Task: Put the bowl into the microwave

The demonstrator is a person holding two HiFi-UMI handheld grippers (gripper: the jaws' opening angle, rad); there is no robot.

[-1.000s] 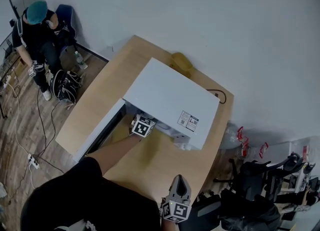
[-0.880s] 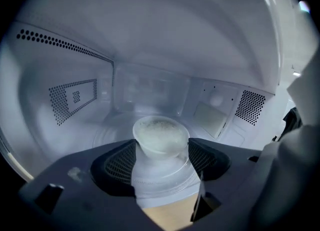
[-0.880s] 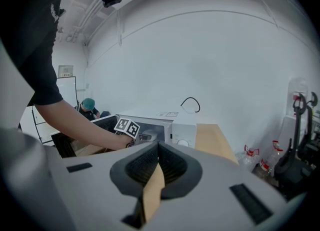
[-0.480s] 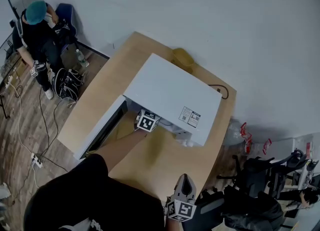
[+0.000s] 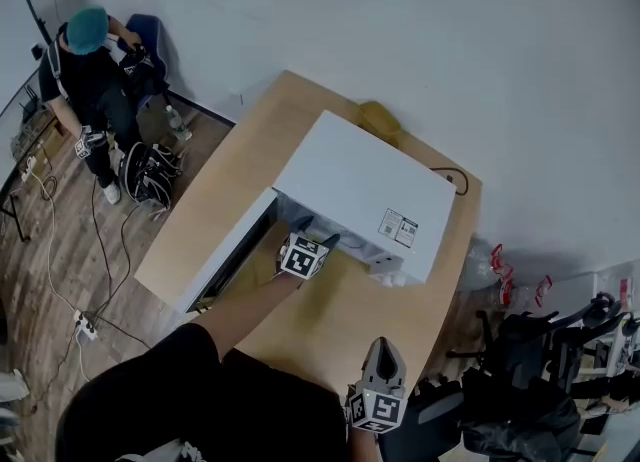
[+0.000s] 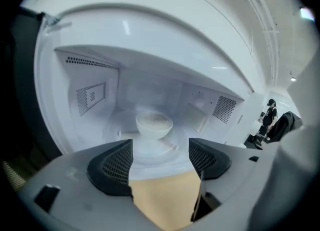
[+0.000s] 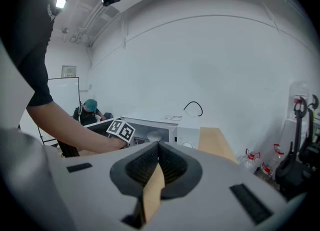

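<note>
1. A white box-shaped microwave [image 5: 352, 188] stands on a light wooden worktop [image 5: 228, 178], with its door [image 5: 226, 255] swung wide open on its left side.
2. A small white round bowl [image 6: 154, 124] sits upright inside the microwave, near the middle of the clear round turntable [image 6: 118, 131]. Nothing is touching the bowl.
3. The left claw [image 6: 160, 156] is held just in front of the microwave's opening and points into the cavity. Its two dark ribbed jaws stand well apart with nothing between them. The bowl lies beyond their tips, clear of both.
4. From the head view, the left claw's marker cube shows at the microwave's front edge, at the end of the person's bare forearm [image 5: 245, 300].
5. The right claw [image 7: 157, 151] is well back from the microwave, out past the worktop's near edge. Its jaws are pressed together and hold nothing.
6. A black cable [image 7: 194, 108] loops up behind the microwave, against the white wall.
7. Far to the left of the microwave, beyond the worktop, a person in a teal cap [image 5: 88, 22] and dark clothes sits by the wall on the wooden floor side.
</note>
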